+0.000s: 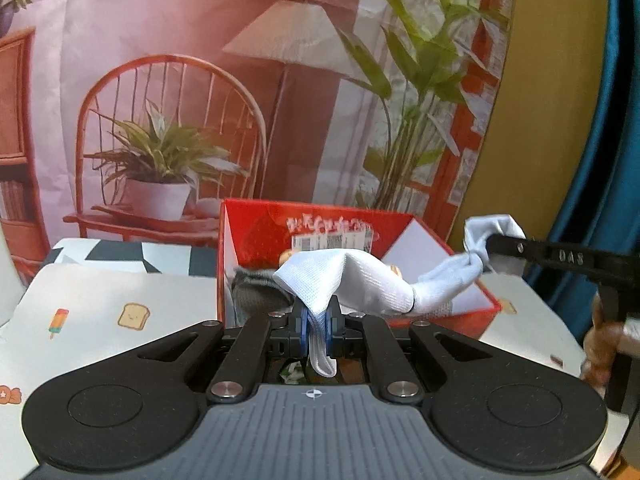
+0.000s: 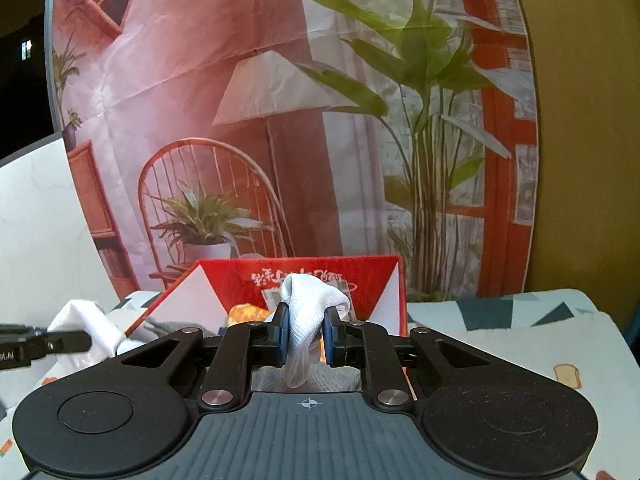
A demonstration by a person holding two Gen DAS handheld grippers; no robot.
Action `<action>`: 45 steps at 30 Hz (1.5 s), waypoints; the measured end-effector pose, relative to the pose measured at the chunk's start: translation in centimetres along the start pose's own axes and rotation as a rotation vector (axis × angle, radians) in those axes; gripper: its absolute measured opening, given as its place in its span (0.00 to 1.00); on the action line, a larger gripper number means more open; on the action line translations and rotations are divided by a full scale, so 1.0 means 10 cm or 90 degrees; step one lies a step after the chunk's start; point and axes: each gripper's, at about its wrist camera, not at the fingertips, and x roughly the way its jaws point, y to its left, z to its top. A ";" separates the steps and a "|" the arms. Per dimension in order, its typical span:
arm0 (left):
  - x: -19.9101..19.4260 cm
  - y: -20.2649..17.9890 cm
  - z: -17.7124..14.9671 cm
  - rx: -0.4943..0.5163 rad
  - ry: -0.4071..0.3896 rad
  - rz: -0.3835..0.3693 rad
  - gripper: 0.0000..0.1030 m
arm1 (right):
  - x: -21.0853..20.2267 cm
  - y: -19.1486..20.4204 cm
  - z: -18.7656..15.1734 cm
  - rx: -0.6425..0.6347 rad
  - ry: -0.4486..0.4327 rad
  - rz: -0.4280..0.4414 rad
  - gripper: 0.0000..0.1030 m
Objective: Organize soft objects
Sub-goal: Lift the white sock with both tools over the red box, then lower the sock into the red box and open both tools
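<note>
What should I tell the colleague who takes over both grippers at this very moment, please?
Left gripper: shut on one end of the white sock.
Right gripper: shut on its other end.
The sock hangs stretched between them, above the open red box on the patterned cloth.
Done: a grey soft item already lies in the box.
Left: lower the sock into the box and release, I would guess.
</note>
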 end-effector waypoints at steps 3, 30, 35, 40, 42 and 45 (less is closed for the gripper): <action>0.04 0.05 -0.09 0.003 0.021 -0.004 0.11 | 0.06 0.00 -0.04 -0.005 0.011 0.003 0.15; 0.69 -0.05 0.36 0.090 0.081 0.066 0.08 | 0.53 0.02 -0.12 -0.020 0.028 -0.046 0.13; 1.05 -0.17 0.36 0.142 0.168 0.062 0.08 | 0.69 0.10 -0.11 -0.073 0.077 -0.037 0.13; 1.37 -0.18 0.30 0.141 0.230 0.053 0.08 | 0.86 0.13 -0.15 -0.093 0.126 -0.038 0.13; 1.45 -0.18 0.27 0.139 0.243 0.053 0.08 | 0.93 0.12 -0.16 -0.091 0.142 -0.043 0.13; 1.51 -0.18 0.28 0.117 0.247 0.029 0.08 | 1.02 0.07 -0.20 -0.075 0.163 -0.047 0.13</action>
